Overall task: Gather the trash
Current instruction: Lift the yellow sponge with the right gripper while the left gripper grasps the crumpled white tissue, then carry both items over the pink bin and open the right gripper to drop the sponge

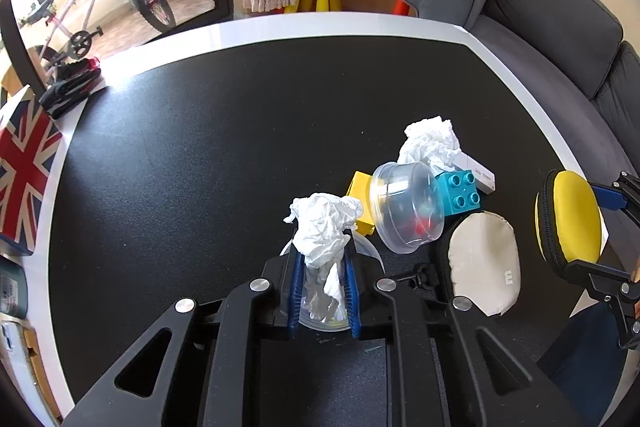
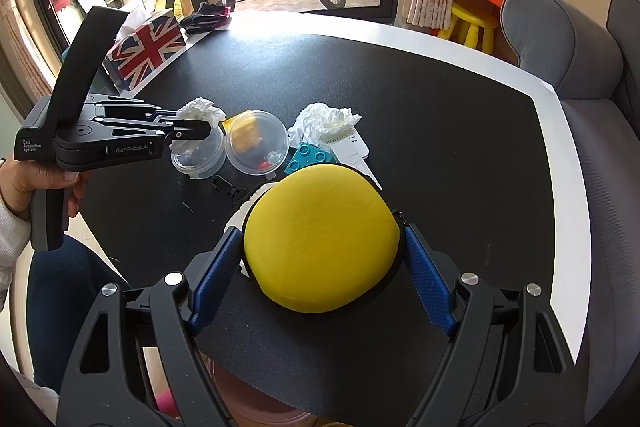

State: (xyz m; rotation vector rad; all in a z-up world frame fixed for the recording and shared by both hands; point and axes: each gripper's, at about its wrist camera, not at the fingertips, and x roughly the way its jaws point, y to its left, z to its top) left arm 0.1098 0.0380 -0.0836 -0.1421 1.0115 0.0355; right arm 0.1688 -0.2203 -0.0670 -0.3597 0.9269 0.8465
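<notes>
My left gripper (image 1: 323, 259) is shut on a crumpled white tissue (image 1: 322, 227), held over a small clear plastic cup (image 2: 198, 157) on the black table. It also shows in the right wrist view (image 2: 200, 131). A second crumpled tissue (image 1: 430, 143) lies farther back, also seen in the right wrist view (image 2: 326, 121). My right gripper (image 2: 322, 243) is shut on the yellow lid of an open zip case (image 2: 320, 239). The case's white inside (image 1: 484, 267) lies flat on the table.
A clear round tub (image 1: 408, 207) lies on its side against a yellow block (image 1: 360, 195) and a teal brick (image 1: 460, 193). A white card (image 2: 352, 149) lies behind them. A Union Jack box (image 1: 24, 163) stands at the table's left edge. A grey sofa (image 1: 560, 27) is on the right.
</notes>
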